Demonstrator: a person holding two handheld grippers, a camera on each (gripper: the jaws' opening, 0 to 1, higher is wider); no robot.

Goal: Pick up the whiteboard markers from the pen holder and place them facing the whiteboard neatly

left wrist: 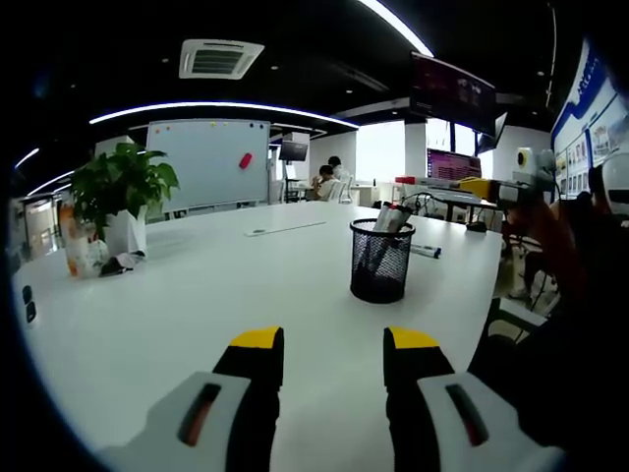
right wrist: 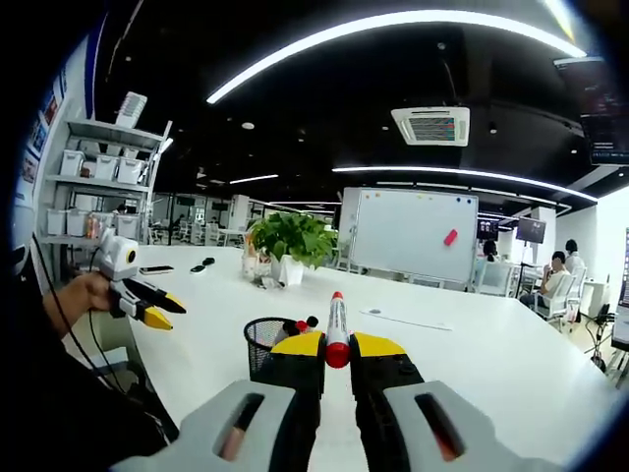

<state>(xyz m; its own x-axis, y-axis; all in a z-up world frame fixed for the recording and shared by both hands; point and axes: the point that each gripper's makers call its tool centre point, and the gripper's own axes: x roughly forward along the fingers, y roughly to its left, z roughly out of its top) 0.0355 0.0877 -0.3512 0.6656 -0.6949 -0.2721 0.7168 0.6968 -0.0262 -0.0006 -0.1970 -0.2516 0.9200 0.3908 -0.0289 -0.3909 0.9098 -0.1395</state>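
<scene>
While the right gripper (right wrist: 337, 356) is clamped on a red-capped whiteboard marker (right wrist: 336, 329), whose barrel stands up between the yellow-tipped jaws, the left gripper (left wrist: 333, 346) hangs with its jaws spread wide and nothing between them, just above the white table (left wrist: 177, 315). A black mesh pen holder (left wrist: 381, 260) stands on the table a little beyond the left gripper's jaws, with several more markers (left wrist: 392, 218) leaning out of its top; how many is hard to tell through the mesh. In the right gripper view the holder (right wrist: 267, 340) sits just behind that gripper's jaws, partly hidden by them, with red and black marker caps poking over its rim. One more marker (left wrist: 426, 252) lies flat on the table just beyond the holder. Far behind the holder a whiteboard (left wrist: 208, 163) stands past the table's end, and a potted plant (left wrist: 122, 192) sits near the table's edge, well apart from the holder. A hand (right wrist: 81, 292) grips the left gripper at the edge of the right gripper view.
</scene>
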